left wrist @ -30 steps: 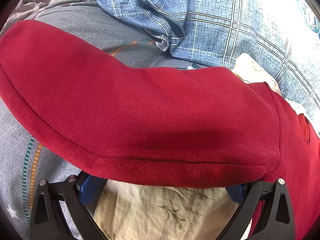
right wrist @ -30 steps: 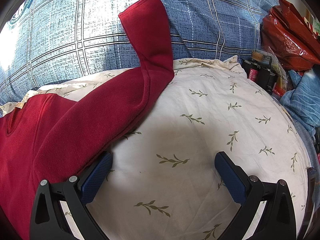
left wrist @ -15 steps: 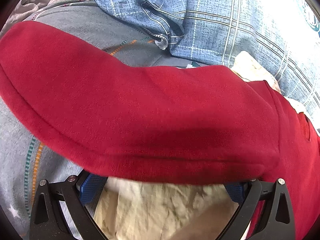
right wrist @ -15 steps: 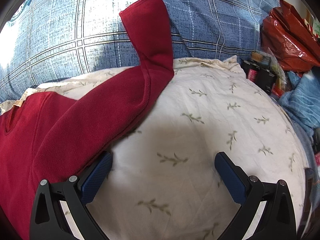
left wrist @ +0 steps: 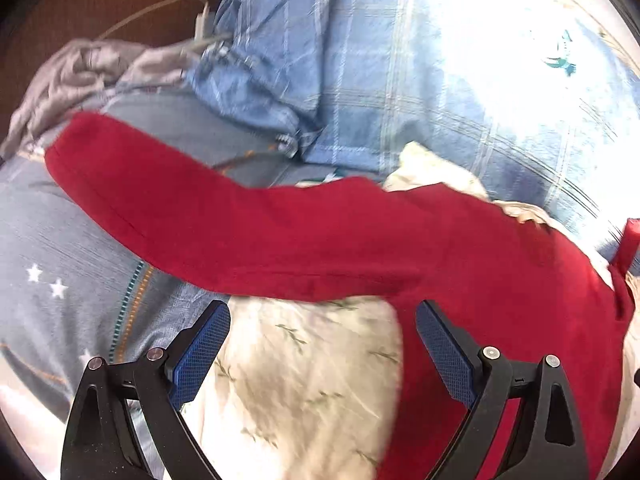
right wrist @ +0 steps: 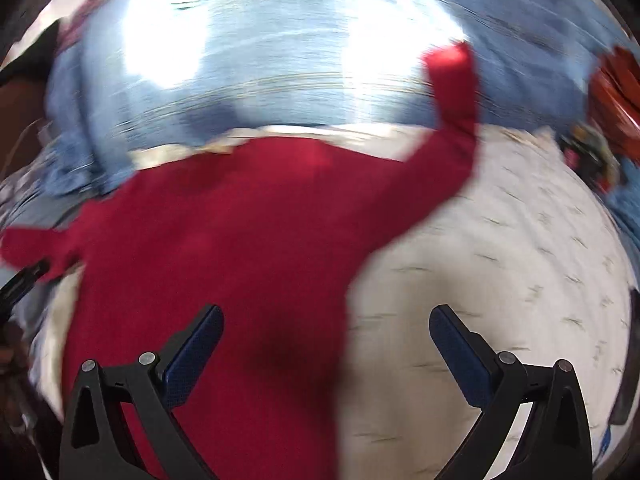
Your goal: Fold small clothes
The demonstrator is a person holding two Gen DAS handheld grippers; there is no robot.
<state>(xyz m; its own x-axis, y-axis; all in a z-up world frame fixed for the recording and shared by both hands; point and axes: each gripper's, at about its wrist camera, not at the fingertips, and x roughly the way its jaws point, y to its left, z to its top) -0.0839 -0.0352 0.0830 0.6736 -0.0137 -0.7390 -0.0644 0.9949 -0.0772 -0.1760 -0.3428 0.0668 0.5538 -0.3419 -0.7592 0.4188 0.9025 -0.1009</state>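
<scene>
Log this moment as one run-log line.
stage: sleeves not yet folded | red top: spread on leaf-print cloth | left gripper: open, jaws just narrowing, holds nothing | right gripper: open, above top

Red garment (left wrist: pixel 360 236): soft, matt fleece-like cloth with a slightly napped surface and a stitched hem. Cream sheet (left wrist: pixel 304 380): thin, matt woven cloth, leaf-printed, creased. Blue plaid bedcover (left wrist: pixel 400 80): matt woven cloth, rumpled. Grey starred fabric (left wrist: pixel 60 248): matt woven cloth. Left gripper (left wrist: pixel 322 344): matt black plastic arms, shiny metal rivets, blue pads (left wrist: pixel 200 352) with a fine gridded texture.
</scene>
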